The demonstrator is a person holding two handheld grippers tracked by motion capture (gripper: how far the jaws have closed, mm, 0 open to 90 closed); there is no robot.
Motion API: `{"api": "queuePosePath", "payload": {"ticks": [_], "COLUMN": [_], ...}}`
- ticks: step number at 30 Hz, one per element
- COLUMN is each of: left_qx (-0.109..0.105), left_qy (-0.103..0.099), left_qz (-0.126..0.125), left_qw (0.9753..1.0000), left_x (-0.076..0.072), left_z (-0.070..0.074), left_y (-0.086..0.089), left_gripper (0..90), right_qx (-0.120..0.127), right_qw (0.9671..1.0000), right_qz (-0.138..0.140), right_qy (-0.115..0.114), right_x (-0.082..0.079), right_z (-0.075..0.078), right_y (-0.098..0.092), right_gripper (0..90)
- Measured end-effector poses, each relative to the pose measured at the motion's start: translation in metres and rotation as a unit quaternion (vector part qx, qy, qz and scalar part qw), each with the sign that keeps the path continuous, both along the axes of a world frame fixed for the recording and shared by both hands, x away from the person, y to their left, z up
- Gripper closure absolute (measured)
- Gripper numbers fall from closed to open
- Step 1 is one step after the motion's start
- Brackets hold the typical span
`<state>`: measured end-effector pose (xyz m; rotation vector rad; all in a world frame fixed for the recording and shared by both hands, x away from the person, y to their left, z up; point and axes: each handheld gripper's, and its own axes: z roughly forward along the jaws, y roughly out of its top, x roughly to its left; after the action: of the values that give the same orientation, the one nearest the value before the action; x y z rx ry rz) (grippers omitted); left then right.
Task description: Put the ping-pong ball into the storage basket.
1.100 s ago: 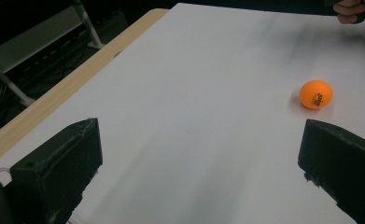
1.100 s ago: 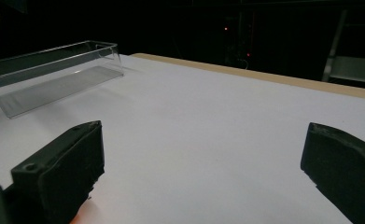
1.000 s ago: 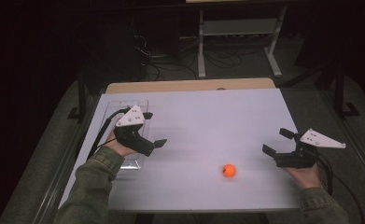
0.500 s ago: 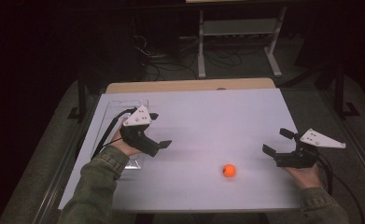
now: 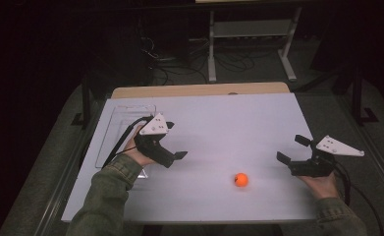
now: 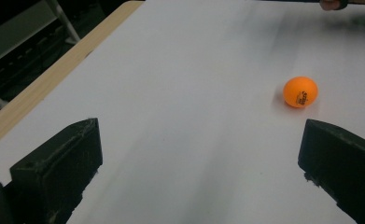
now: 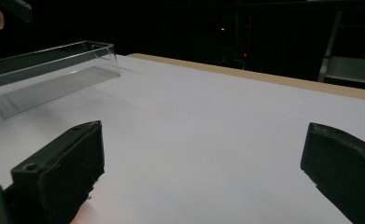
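One orange ball (image 5: 240, 180) lies between two wide-open grippers.
Right gripper (image 5: 292, 153) is nearer; from the left gripper (image 5: 178, 156) the ball sits ahead and to its right on the table (image 5: 219, 118).

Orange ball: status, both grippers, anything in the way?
Left gripper open, aimed at orange ball. Right gripper open, holding nothing. Ball loose on white table, untouched. Path clear; clear tray off behind left hand.

Orange ball (image 5: 240, 179), loose on table (image 5: 219, 123)
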<state>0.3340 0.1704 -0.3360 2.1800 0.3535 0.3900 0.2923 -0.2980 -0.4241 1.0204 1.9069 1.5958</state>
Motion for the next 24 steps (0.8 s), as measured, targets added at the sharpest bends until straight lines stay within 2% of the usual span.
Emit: {"api": "queuePosePath", "payload": {"ticks": [8,14,24], "left_qx": [-0.002,0.006,0.024], "left_qy": [-0.005,-0.009,-0.001], "left_qz": [-0.013,-0.026,-0.061], "left_qw": [0.9999,0.9996,0.9978], "left_x": [-0.003,-0.005,-0.010], "left_z": [0.002,0.004,0.001], "left_y": [-0.012,-0.023,-0.046], "left_gripper": [0.0,0.0,0.0], "right_qx": [0.000,0.001,-0.001], "right_qw": [1.0000,1.0000,1.0000], "right_qz": [-0.001,-0.002,-0.005], "right_qy": [0.001,0.000,0.004], "right_x": [0.000,0.000,0.001], "right_z": [0.000,0.001,0.001], "right_y": [-0.001,-0.002,-0.003], "right_gripper": [0.0,0.0,0.0]}}
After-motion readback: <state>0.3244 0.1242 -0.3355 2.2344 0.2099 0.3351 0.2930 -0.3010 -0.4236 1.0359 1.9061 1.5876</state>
